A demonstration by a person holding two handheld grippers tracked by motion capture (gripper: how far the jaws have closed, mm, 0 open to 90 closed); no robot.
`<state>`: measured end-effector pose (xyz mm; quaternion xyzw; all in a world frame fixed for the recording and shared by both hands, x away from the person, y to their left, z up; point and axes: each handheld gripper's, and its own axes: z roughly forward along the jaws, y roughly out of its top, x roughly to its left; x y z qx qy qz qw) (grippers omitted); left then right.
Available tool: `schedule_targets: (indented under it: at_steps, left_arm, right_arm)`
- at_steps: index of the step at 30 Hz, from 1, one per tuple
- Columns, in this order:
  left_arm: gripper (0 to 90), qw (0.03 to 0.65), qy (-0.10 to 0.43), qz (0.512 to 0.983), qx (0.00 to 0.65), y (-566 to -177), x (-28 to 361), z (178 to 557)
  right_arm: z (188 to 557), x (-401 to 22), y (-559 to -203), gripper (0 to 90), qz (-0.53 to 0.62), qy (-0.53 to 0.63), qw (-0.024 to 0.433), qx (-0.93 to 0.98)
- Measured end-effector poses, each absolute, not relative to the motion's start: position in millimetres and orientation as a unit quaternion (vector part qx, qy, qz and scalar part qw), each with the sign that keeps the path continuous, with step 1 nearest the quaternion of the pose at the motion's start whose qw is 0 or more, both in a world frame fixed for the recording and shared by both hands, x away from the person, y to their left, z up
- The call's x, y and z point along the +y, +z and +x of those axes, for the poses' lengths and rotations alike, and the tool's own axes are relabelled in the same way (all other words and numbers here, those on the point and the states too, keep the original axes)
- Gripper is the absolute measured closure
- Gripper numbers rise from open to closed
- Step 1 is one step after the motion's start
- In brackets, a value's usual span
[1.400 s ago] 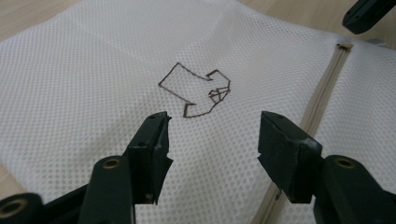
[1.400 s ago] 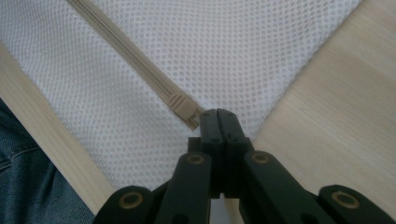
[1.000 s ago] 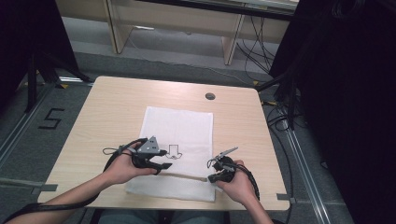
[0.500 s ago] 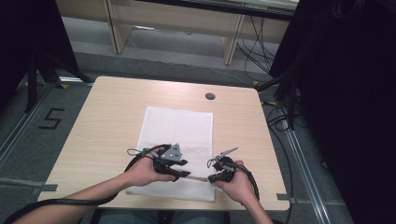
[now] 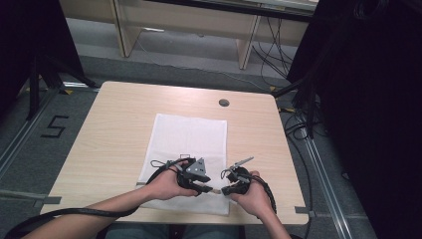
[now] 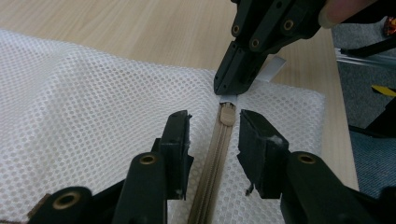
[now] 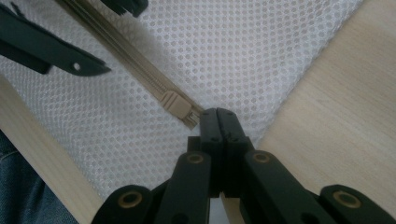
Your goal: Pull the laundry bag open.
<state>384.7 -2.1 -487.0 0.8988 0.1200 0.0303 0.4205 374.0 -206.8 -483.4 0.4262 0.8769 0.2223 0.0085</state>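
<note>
Two tongs meet at mesh bag's (image 6: 93,93) closed zipper (image 6: 219,140).

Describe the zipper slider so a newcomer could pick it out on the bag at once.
On the wooden table lies a white mesh bag. Along its near edge runs a beige zipper; the zipper slider sits at its right end, the one solid beige block on the white netting.

A light wooden surface (image 5: 114,129) is seen at the frame's centre, with a small round hole (image 5: 224,102) near its far edge. A "5" marking (image 5: 53,127) is taped on the grey floor (image 5: 199,55) at left, and black cables (image 5: 298,127) are trailed at right.
</note>
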Motion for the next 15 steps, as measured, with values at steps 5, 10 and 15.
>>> schedule_targets:
  at_steps: [5,10,15]
  left_arm:
    - [63.2,0.420,0.023,0.900,0.113,-490,-13,383]
    - [64.1,0.414,0.022,0.903,0.108,-496,-21,383]
    - [64.6,0.411,0.022,0.905,0.106,-501,-26,382]
  right_arm:
    - [374,-207,-484,90.0,0.429,0.222,0.007,0.876]
    - [373,-208,-483,90.0,0.432,0.222,0.004,0.874]
    - [373,-208,-483,90.0,0.432,0.223,0.005,0.874]
